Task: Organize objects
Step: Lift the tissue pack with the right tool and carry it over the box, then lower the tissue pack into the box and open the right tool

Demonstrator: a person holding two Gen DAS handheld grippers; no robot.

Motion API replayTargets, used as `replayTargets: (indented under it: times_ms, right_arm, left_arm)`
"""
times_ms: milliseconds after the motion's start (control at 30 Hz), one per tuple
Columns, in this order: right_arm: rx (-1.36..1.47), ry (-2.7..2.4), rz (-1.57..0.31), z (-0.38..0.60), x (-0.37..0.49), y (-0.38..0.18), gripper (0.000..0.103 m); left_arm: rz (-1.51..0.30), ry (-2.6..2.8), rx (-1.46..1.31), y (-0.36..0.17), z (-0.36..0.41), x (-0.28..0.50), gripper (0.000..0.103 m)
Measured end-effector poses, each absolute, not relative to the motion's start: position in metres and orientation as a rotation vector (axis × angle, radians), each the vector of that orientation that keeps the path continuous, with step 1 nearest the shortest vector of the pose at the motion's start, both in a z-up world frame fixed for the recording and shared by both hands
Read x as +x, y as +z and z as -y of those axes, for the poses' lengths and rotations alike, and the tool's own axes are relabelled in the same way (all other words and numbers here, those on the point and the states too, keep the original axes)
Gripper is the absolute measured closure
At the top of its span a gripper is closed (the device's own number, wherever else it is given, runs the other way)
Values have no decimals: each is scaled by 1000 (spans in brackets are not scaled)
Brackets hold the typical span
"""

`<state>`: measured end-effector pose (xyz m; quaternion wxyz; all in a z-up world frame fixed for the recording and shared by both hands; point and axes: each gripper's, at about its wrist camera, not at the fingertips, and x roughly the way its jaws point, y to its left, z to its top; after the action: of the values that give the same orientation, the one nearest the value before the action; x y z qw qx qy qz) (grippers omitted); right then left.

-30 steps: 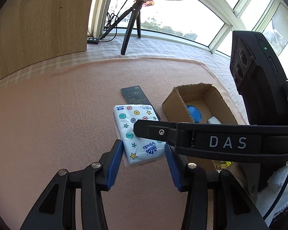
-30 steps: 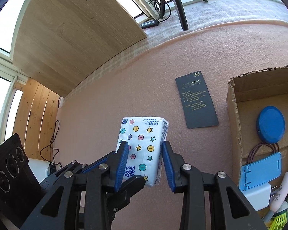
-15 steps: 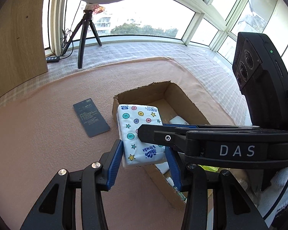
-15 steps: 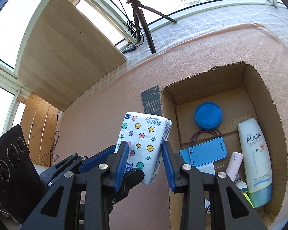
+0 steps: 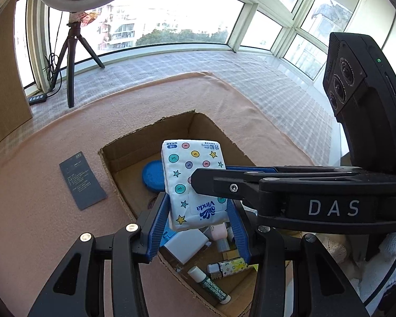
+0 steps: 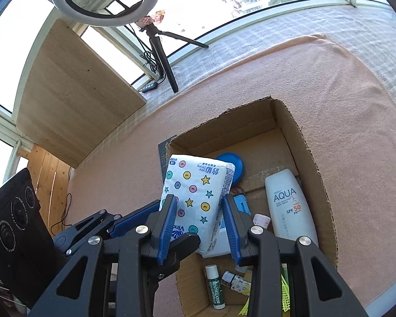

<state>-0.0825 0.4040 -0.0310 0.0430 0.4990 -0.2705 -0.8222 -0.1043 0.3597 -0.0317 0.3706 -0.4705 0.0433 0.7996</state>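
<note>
A white tissue pack point(image 5: 191, 182) printed with coloured dots and stars hangs in the air over the open cardboard box point(image 5: 124, 145). My left gripper point(image 5: 198, 227) is shut on its near end, and my right gripper point(image 6: 199, 224) is shut on the same pack point(image 6: 198, 187) from the other side. The right gripper's arm crosses the left wrist view in front of the pack. The box point(image 6: 314, 171) holds a blue round lid point(image 5: 151, 175), a white sunscreen bottle point(image 6: 287, 203), a green lip balm point(image 6: 215, 288) and several other small items.
A dark card point(image 5: 81, 183) lies flat on the pink cloth point(image 5: 26, 185) left of the box. A ring light on a tripod point(image 5: 72, 60) stands at the back by the window, with a wooden panel point(image 6: 71, 97) at the left.
Both grippers carried the tissue pack to the right, from above the pink cloth beside the card to above the open box. The grip on the pack stayed the same.
</note>
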Motion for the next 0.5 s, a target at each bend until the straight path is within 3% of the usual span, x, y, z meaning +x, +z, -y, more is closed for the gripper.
replayTargets:
  times_ms: [200, 300, 500]
  right_arm:
    - [1517, -2550, 797, -415, -78, -27, 69]
    - [1519, -2593, 775, -420, -77, -25, 60]
    - [1513, -2590, 807, -428, -72, -27, 60]
  left_arm:
    - [-141, 2061, -1218, -34, -371, -104, 53]
    - [-141, 2073, -1232, -37, -369, -108, 53]
    - [-132, 2093, -1243, -39, -357, -111, 53]
